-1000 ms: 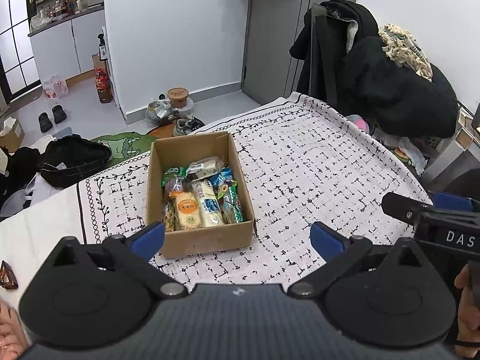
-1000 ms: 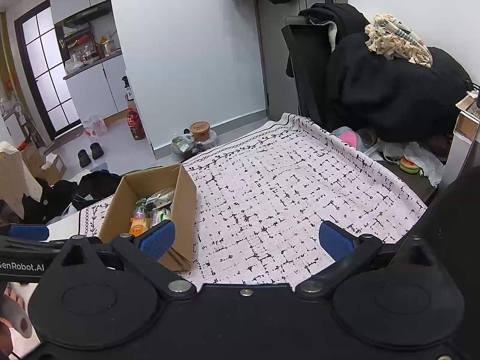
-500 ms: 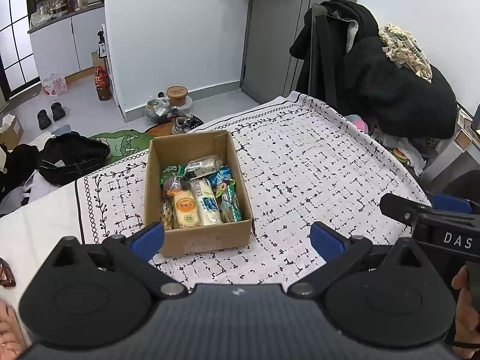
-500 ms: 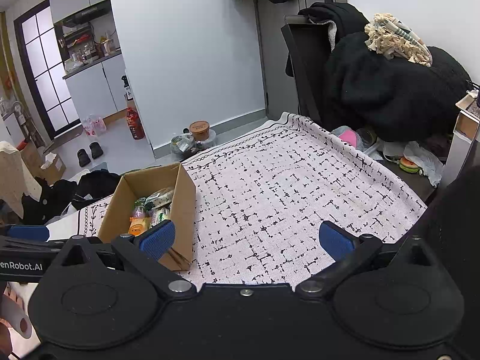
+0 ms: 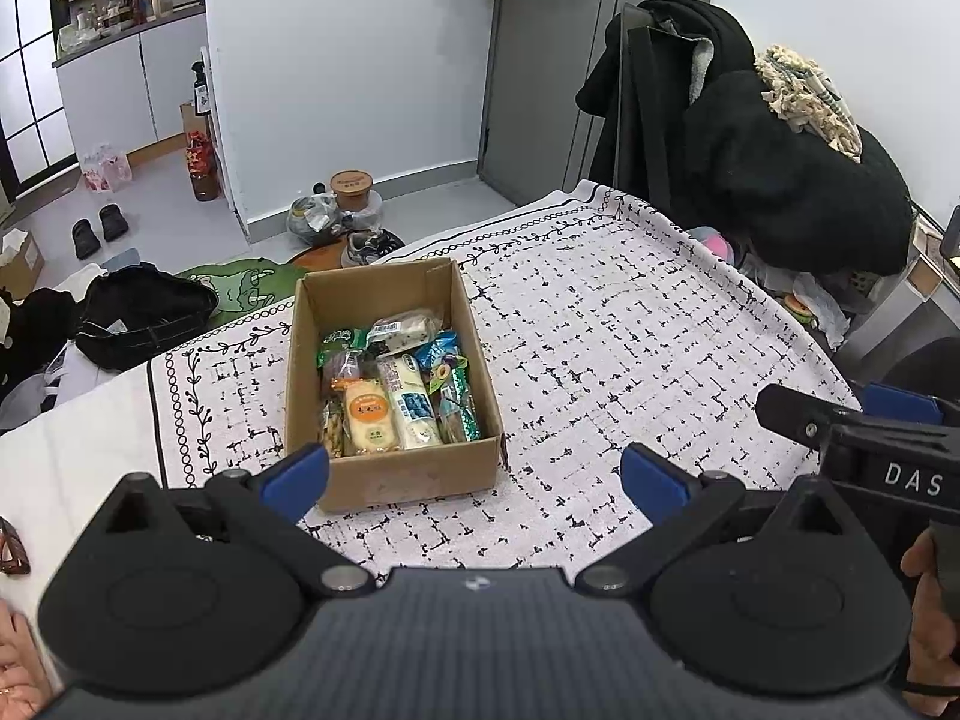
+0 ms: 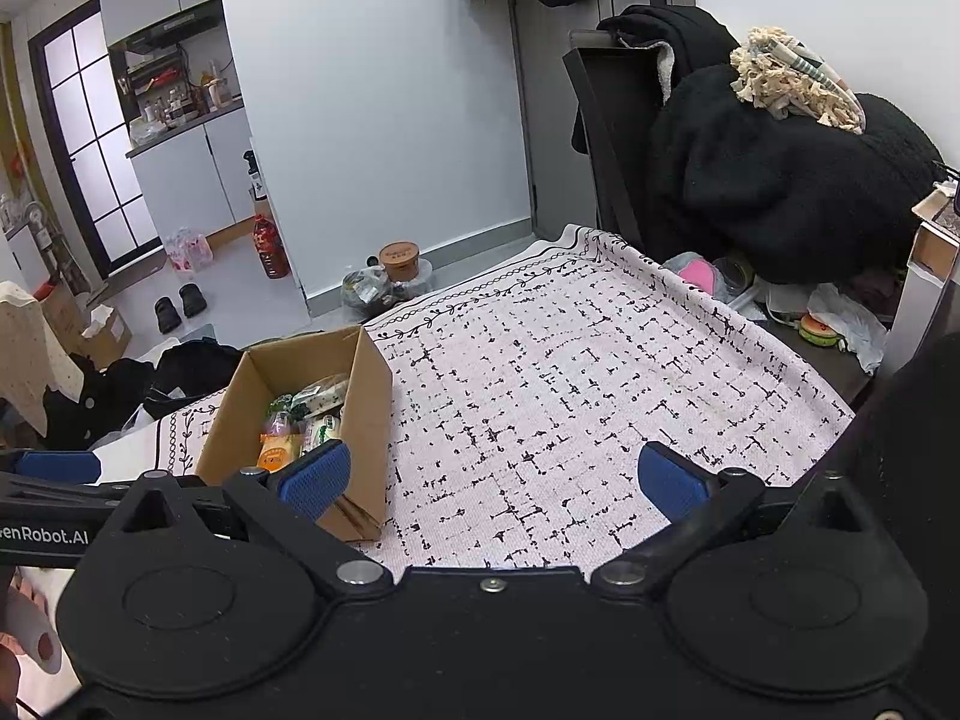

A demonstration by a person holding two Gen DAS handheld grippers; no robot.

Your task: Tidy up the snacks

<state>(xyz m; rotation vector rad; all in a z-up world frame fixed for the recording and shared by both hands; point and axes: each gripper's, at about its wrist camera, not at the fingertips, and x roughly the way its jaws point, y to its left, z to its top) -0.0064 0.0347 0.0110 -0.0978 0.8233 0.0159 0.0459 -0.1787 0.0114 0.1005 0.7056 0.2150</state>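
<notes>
An open cardboard box (image 5: pixel 408 483) stands on the patterned tablecloth (image 5: pixel 630 360). It holds several wrapped snacks (image 5: pixel 390 396), among them an orange-labelled pack and a white and blue pack. My left gripper (image 5: pixel 474 477) is open and empty, just in front of the box's near wall. In the right wrist view the box (image 6: pixel 360 396) sits at the left, with my open, empty right gripper (image 6: pixel 492 477) to its right, above bare cloth. The right gripper also shows at the right edge of the left wrist view (image 5: pixel 852 426).
A chair piled with black coats (image 5: pixel 780 180) stands beyond the table's far right corner. Bags, shoes and a jar (image 5: pixel 351 189) lie on the floor beyond the far edge. Clutter (image 6: pixel 822 330) sits on a low surface at the right.
The left wrist view has drifted slightly, so the box sits a little more to the left. Both grippers stay open and empty.
</notes>
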